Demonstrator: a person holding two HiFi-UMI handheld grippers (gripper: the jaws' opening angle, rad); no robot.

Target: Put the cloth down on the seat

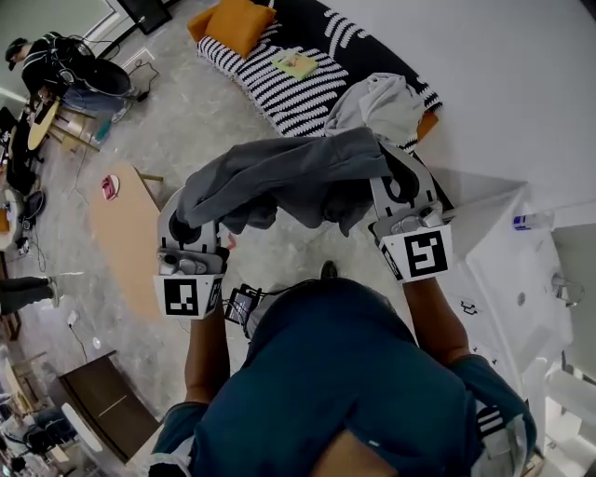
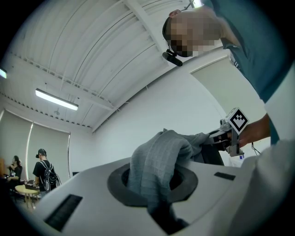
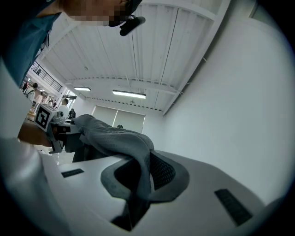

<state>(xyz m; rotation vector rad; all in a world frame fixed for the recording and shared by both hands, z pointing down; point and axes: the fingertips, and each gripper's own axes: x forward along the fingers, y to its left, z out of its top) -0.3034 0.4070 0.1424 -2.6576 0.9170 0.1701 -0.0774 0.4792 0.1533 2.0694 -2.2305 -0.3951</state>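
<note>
Grey cloth (image 1: 279, 172) hangs stretched between the left hand-held gripper (image 1: 186, 224) and the right hand-held gripper (image 1: 400, 186), each clenched on one end.

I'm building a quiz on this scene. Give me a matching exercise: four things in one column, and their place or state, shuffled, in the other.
1. dark grey cloth
2. orange cushion
3. pale garment
4. wooden table

A. standing on the floor at the left
B. on the left end of the striped seat
C. held up, clamped at both ends
D. heaped on the seat's right end

Pairs: 1-C, 2-B, 3-D, 4-A
</note>
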